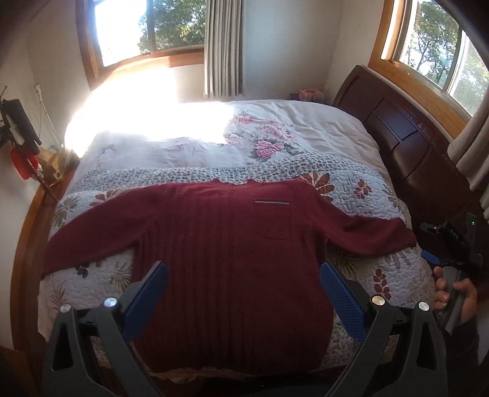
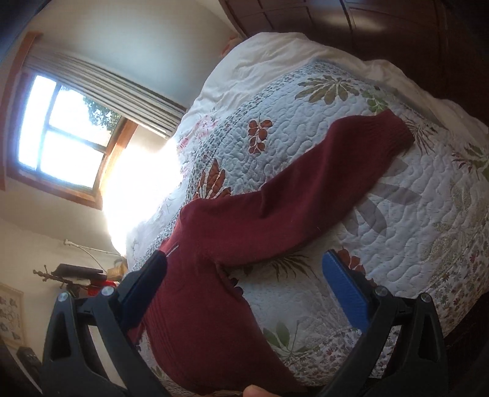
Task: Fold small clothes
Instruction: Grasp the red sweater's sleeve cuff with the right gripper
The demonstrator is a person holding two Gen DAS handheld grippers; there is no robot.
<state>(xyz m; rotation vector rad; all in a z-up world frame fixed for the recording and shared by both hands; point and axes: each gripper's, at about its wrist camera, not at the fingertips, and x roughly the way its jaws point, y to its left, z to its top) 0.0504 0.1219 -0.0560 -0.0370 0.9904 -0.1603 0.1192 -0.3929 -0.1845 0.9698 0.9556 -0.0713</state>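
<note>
Left gripper [image 1: 244, 268]: blue fingers spread wide, empty, above the lower body of a maroon sweater [image 1: 226, 244]; right gripper [image 2: 244, 259]: likewise wide apart, empty, over its body near the armpit of one sleeve. Sweater lies flat, front up, on a quilted floral bedspread [image 1: 360, 189], collar toward the sunlit far window [image 1: 146, 27], sleeves outstretched crosswise. Left view alone shows the dark headboard [image 1: 406, 140] and a hand [image 1: 455, 293] holding the right gripper.

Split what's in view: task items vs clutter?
Job:
maroon sweater, spread flat on quilt
left hand-held gripper, open
right hand-held gripper, open

Lying about:
pink stuffed toy
floral duvet
red item by wall
curtains
</note>
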